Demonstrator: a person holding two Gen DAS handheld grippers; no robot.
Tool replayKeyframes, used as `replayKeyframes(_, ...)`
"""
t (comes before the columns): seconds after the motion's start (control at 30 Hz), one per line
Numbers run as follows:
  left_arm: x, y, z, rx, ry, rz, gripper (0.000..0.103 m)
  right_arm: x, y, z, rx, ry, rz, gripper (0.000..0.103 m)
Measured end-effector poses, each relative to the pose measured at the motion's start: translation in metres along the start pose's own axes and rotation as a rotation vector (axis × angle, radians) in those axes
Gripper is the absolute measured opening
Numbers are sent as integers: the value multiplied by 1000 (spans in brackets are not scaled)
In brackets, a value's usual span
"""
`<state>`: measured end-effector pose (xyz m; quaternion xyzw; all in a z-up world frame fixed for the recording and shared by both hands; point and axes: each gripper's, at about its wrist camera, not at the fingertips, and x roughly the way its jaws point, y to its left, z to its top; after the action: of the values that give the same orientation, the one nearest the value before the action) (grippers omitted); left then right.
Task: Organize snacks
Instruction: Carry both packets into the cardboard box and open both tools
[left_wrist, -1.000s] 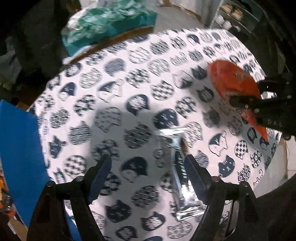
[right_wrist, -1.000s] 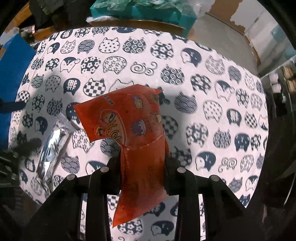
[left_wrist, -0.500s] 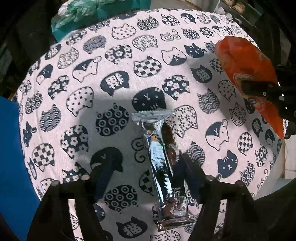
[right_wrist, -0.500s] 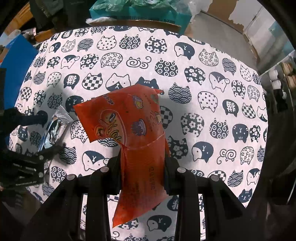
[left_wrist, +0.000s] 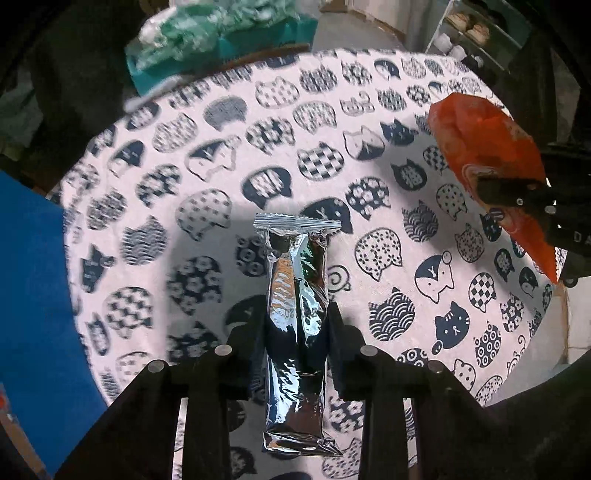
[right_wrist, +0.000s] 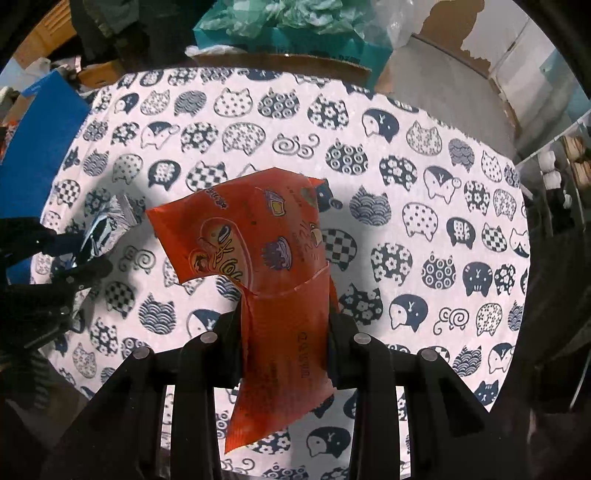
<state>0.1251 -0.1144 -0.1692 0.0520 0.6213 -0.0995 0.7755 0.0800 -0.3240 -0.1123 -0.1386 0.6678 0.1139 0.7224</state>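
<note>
Silver snack bar (left_wrist: 297, 295) lengthwise along left claw (left_wrist: 295, 328) (gripped), orange packet (right_wrist: 258, 258) clamped in right claw (right_wrist: 284, 328)

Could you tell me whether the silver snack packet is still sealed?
Sealed: the silver packet has its crimped end intact.

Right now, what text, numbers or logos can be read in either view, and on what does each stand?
"20": part of a stamped code on the silver snack bar; the rest of the code is unreadable.
"DA": on the body of the right gripper, seen in the left wrist view and cut off at the picture's edge.
Orange snack packet: the logo and the small print line are too stylized and blurred to read.
</note>
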Motion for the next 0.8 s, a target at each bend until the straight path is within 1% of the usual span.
replayKeyframes(0.07,-12,4,1,3,-23,18,30,-5,6,8,-6,-9,0,31)
replayKeyframes(0.13,-21,7,1,1,-39,23,30,-4,15,29,-15,-18,3,31)
replayKeyframes(0.2,-31,12,-1,-6,-55,31,30,-11,26,30,-24,-27,0,31)
replayKeyframes(0.3,-42,9,-7,-11,-79,47,30,-20,37,41,-40,-43,6,31)
replayKeyframes(0.37,-53,15,-11,-12,-97,64,30,-24,42,42,-52,-53,10,31)
replayKeyframes(0.57,-87,24,-18,-10,-147,80,30,-48,69,47,-97,-105,44,31)
replayKeyframes(0.8,-116,36,-29,9,-201,128,30,-77,102,64,-141,-165,91,31)
